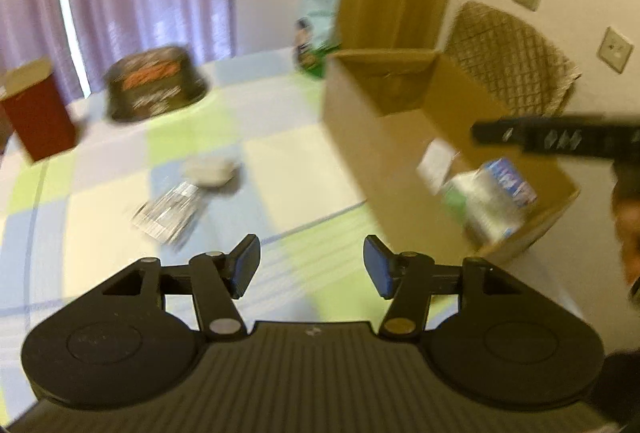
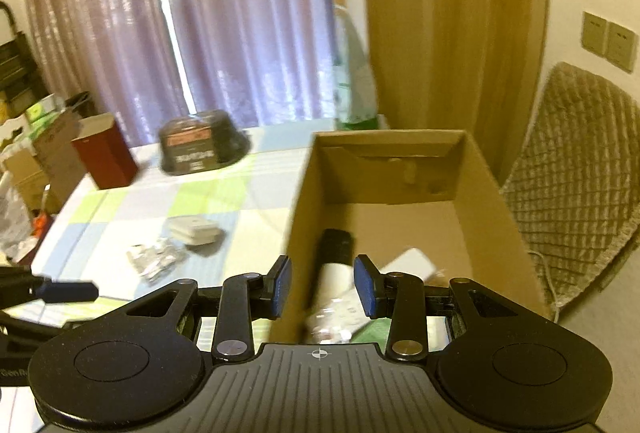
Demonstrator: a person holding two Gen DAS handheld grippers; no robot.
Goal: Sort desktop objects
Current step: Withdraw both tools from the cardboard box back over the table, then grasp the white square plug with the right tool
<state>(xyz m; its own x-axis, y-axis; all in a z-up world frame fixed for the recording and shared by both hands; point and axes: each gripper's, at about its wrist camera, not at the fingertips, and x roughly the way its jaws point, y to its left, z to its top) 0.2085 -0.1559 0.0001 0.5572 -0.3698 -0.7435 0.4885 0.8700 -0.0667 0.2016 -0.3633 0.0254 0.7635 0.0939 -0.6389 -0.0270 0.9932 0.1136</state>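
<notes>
Tabletop (image 1: 280,169) with a checked cloth carries, from the left: a red box (image 1: 38,113) upright at ten o'clock; a dark round tub (image 1: 156,85) at eleven; a crinkled foil packet (image 1: 168,213) near centre with a small pale case (image 1: 212,171) just beside it at its one o'clock; a tall green bag (image 1: 320,9) at twelve; and an open cardboard box (image 1: 384,153) at two o'clock.

Inside the cardboard box lie several items, blurred: a plastic-wrapped pack (image 1: 488,201) in the left view, and a dark-capped bottle (image 2: 334,265) with a white flat piece (image 2: 408,265) in the right view.

Left gripper (image 1: 311,265) hangs over the cloth, jaws wide, holding nothing. Right gripper (image 2: 322,287) hangs at the near rim of the cardboard box, jaws parted, empty.

Judgement: the foil packet looks light, limp and slippery, best pinched at an edge. The pale case looks stiff and light, best taken across its short sides. Whether the tub and red box are due for the cardboard box cannot be told.
</notes>
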